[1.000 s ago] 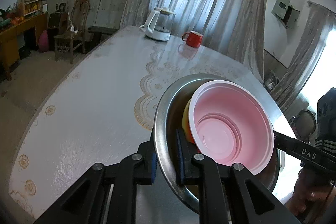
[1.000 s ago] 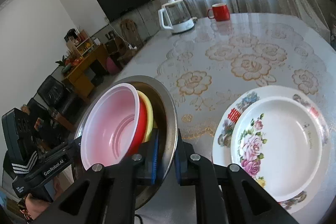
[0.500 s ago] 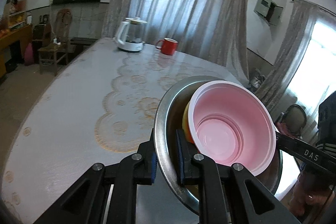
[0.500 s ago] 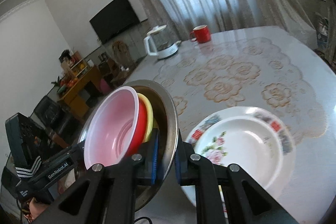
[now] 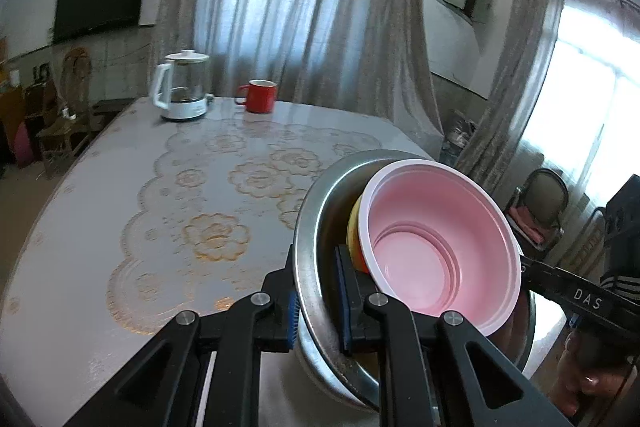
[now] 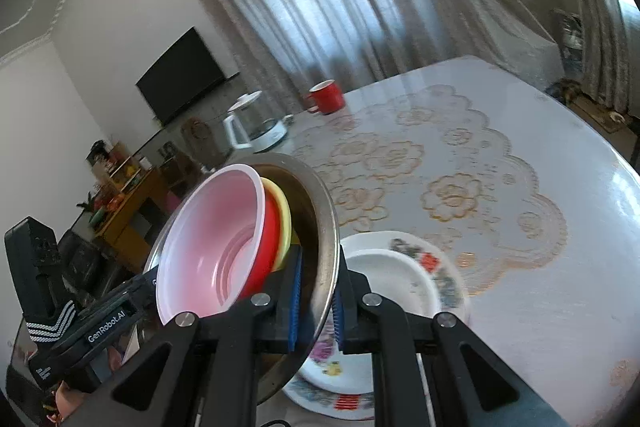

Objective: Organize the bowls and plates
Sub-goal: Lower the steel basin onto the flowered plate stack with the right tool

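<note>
A steel bowl (image 5: 316, 223) (image 6: 324, 211) hangs above the table, carrying a nested stack: a pink bowl (image 5: 436, 243) (image 6: 212, 239) on top, then a red bowl (image 6: 264, 251) and a yellow bowl (image 6: 282, 215). My left gripper (image 5: 318, 303) is shut on the steel rim at one side. My right gripper (image 6: 318, 301) is shut on the opposite side of the rim. Each gripper's body shows in the other's view. Below and to the right, the floral plates (image 6: 436, 279) lie stacked on the table, partly hidden by the steel bowl.
A white kettle (image 5: 182, 87) (image 6: 254, 129) and a red mug (image 5: 258, 97) (image 6: 326, 97) stand at the far side of the round table (image 5: 120, 211). Chairs, a wall TV and curtains surround it. A person's hand (image 5: 580, 383) holds the right gripper.
Both grippers carried the steel bowl rightward and a little up, keeping their grip. The floral plates slid lower and partly under the bowl in the right wrist view; kettle and mug shifted toward centre.
</note>
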`<action>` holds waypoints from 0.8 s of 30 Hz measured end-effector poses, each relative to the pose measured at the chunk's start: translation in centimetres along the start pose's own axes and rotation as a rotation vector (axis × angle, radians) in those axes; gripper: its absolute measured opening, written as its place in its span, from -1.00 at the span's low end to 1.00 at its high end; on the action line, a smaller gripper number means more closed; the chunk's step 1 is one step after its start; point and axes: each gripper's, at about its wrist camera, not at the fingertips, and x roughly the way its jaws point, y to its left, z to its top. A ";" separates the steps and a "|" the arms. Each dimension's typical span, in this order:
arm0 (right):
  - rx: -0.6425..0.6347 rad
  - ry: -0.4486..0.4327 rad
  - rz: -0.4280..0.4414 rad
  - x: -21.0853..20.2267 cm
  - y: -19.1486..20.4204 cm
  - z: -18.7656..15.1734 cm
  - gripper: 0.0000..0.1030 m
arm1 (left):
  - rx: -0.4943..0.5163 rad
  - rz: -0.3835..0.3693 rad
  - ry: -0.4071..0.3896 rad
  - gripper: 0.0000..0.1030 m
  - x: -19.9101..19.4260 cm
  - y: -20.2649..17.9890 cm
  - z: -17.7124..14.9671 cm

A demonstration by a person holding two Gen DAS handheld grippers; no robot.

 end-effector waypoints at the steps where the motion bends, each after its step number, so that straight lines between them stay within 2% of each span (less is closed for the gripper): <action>1: 0.006 -0.001 -0.005 -0.1 -0.3 0.0 -0.77 | 0.007 -0.006 0.003 -0.71 0.4 -0.4 0.0; 12: 0.106 0.056 -0.068 1.5 -5.6 -1.0 -0.77 | 0.011 -0.047 0.139 -0.70 6.0 -1.8 -2.5; 24: 0.157 0.138 -0.067 4.9 -7.7 -2.7 -0.75 | 0.016 0.015 0.195 -0.69 8.5 -1.0 -4.5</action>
